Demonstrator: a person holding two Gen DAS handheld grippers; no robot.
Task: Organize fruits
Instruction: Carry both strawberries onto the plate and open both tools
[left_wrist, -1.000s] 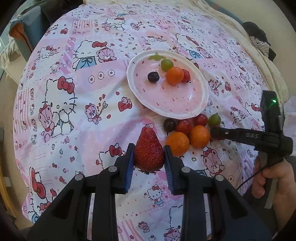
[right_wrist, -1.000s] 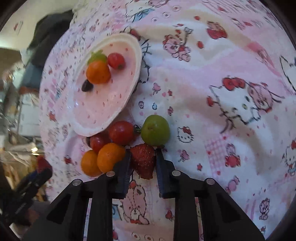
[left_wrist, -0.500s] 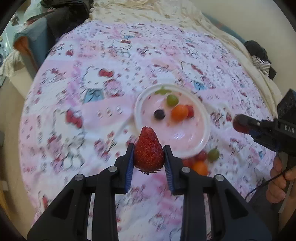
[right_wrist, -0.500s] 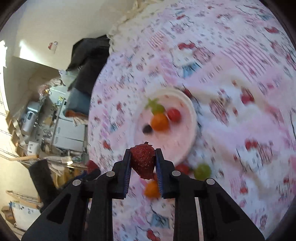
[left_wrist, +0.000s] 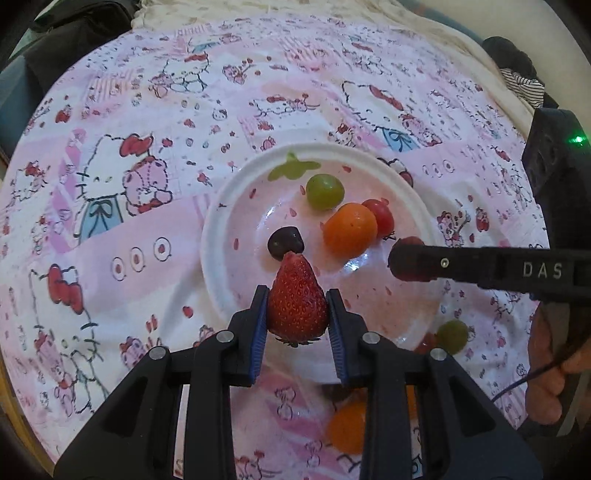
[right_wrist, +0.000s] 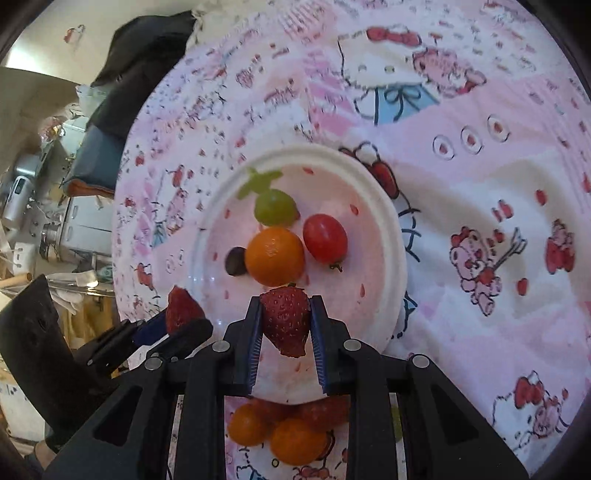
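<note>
My left gripper (left_wrist: 297, 314) is shut on a red strawberry (left_wrist: 297, 299), held over the near rim of the white plate (left_wrist: 221, 206). My right gripper (right_wrist: 285, 319) is shut on a second strawberry (right_wrist: 285, 317), above the plate's (right_wrist: 384, 206) near part. The plate holds a green grape (left_wrist: 324, 191), an orange kumquat (left_wrist: 350, 229), a cherry tomato (left_wrist: 380, 219) and a dark grape (left_wrist: 285, 242). From the right, the right gripper (left_wrist: 406, 260) reaches over the plate in the left wrist view. The left gripper (right_wrist: 184, 317) with its strawberry shows at lower left in the right wrist view.
Loose fruit lies on the pink cartoon-print cloth (left_wrist: 110, 184) just in front of the plate: kumquats (right_wrist: 295, 441), tomatoes and a green grape (left_wrist: 452, 334), partly hidden by the grippers. Dark clothing (right_wrist: 140, 70) and clutter lie beyond the table's far left edge. A hand (left_wrist: 550, 380) grips the right tool.
Both grippers lifted their strawberries off the cloth and carried them toward the plate; each now hangs over its near part. Both stayed shut throughout.
</note>
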